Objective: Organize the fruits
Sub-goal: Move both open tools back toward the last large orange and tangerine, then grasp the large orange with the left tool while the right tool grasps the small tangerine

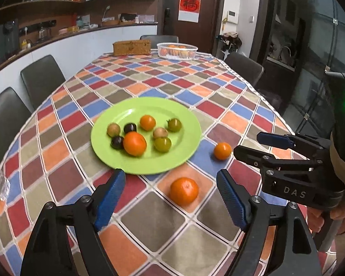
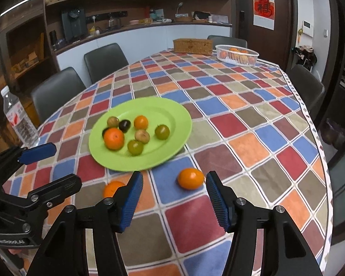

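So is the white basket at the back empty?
No, not empty. Through the open mesh of the white basket, orange fruits show inside. How many cannot be told.

indoor light even | slight motion blur | fisheye-bent, dark edges

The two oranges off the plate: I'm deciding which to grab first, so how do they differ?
The nearer orange looks larger than the farther orange. The nearer orange lies between the open fingers of the left gripper; the farther orange lies ahead of the open right gripper, between its fingers. Both rest on the tablecloth beside the green plate, ungrasped.
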### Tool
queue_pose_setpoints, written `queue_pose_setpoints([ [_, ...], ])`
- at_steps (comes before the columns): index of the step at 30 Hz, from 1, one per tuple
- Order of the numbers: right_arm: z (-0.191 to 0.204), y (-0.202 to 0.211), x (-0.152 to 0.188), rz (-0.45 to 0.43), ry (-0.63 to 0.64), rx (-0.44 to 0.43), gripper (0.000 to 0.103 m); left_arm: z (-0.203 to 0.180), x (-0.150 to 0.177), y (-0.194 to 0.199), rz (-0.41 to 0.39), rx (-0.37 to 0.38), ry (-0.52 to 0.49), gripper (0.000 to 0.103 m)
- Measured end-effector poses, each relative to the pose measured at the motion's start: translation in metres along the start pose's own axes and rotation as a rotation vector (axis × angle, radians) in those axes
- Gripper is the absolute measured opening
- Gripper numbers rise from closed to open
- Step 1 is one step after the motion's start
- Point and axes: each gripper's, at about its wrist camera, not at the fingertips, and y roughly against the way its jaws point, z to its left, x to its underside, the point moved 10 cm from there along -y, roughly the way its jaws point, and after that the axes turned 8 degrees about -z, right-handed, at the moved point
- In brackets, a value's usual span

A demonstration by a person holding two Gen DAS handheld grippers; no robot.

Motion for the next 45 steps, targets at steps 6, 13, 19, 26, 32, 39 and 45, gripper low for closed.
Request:
queue_pose_setpoints([
  [6, -0.010, -0.015, 0.019, 0.047, 0.023, -0.002, 0.058, -0.007, 0.018, -0.015, 0.031, 0.002, -0.019, 0.081],
  [13, -0.016, -0.035, 0.032, 0.098, 0.038, -0.015, 0.058, -0.010, 0.031, -0.038, 0.069, 0.011, -0.017, 0.080],
  [19, -0.018, -0.052, 0.033, 0.120, 0.038, -0.017, 0.057, -0.011, 0.038, -0.053, 0.096, 0.013, 0.006, 0.071],
  [26, -0.019, -0.065, 0.032, 0.137, 0.037, -0.014, 0.048, -0.013, 0.045, -0.065, 0.139, 0.044, 0.050, 0.053],
  [32, -0.020, -0.076, 0.034, 0.157, 0.020, -0.010, 0.042, -0.015, 0.048, -0.072, 0.163, 0.072, 0.065, 0.040],
  [39, -0.021, -0.078, 0.035, 0.157, 0.016, 0.000, 0.039, -0.014, 0.044, -0.072, 0.158, 0.088, 0.055, 0.039],
  [45, -0.015, -0.068, 0.036, 0.144, -0.007, -0.017, 0.039, -0.016, 0.037, -0.062, 0.132, 0.101, 0.032, 0.039],
])
